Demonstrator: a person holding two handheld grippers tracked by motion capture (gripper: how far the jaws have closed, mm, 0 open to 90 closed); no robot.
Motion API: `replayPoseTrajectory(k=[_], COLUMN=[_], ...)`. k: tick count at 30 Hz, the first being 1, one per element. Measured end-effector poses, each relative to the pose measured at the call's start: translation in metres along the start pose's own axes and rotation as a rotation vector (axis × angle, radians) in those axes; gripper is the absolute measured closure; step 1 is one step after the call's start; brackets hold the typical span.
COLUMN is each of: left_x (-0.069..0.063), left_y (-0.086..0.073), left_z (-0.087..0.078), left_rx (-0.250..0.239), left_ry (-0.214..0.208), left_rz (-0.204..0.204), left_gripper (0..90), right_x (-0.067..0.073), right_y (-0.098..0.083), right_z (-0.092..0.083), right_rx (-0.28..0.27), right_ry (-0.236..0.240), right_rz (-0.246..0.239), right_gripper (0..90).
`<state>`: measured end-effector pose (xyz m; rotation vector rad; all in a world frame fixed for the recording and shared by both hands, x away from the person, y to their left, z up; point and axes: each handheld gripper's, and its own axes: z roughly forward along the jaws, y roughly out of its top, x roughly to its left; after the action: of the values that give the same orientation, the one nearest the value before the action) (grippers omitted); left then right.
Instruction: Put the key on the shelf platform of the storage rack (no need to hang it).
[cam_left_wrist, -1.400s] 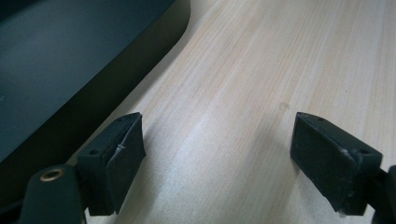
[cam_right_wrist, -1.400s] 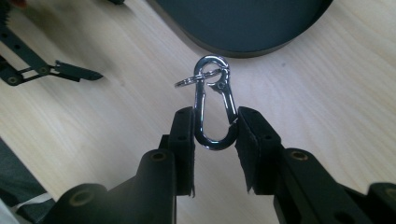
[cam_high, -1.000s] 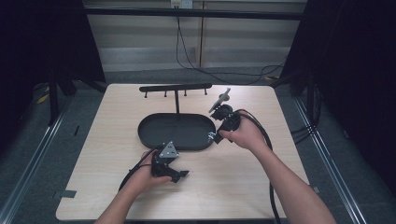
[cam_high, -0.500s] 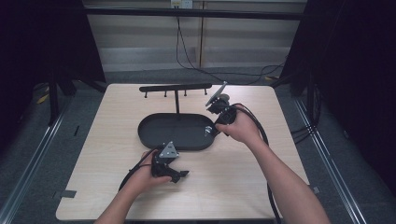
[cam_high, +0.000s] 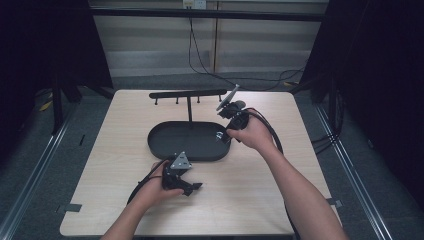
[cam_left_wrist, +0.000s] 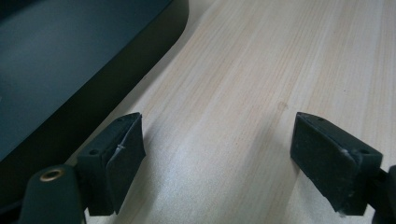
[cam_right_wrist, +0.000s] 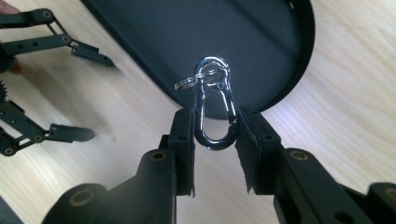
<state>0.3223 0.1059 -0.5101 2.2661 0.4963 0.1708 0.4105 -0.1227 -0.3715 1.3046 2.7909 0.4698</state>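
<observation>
My right gripper (cam_right_wrist: 215, 135) is shut on a silver carabiner clip (cam_right_wrist: 213, 105) with a small key ring at its top. The pads press on the clip's lower loop. In the high view that gripper (cam_high: 220, 136) holds the clip (cam_high: 219, 135) over the right end of a black oval tray (cam_high: 155, 145). My left gripper (cam_high: 193, 187) rests on the wooden table in front of the tray. It is open, and only bare wood lies between its jaws (cam_left_wrist: 217, 140). The tray's rim (cam_left_wrist: 116, 79) runs along its left side.
A black rack (cam_high: 187, 94) with a row of small hooks stands on a post behind the tray. Cables trail from both grippers across the table (cam_high: 300, 150). The left gripper (cam_right_wrist: 100, 99) also appears at the left of the right gripper view.
My right hand has shifted slightly left and away with the clip, from beside the tray's right edge to over its right end. The left hand has kept still.
</observation>
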Motion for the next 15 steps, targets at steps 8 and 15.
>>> replayPoseTrajectory(k=[8,15], left_x=[0.000,0.000], left_y=[0.000,0.000], left_z=[0.000,0.000], left_rx=[0.003,0.003], left_ry=[-0.005,-0.007], left_rz=[0.004,0.003], left_gripper=[17.3,17.3], right_x=[-0.005,-0.006], right_y=[0.008,0.014], right_z=[0.003,0.006], right_rx=[-0.005,-0.003], right_ry=[0.000,-0.008], right_rz=[0.009,0.009], right_gripper=[68.5,68.5])
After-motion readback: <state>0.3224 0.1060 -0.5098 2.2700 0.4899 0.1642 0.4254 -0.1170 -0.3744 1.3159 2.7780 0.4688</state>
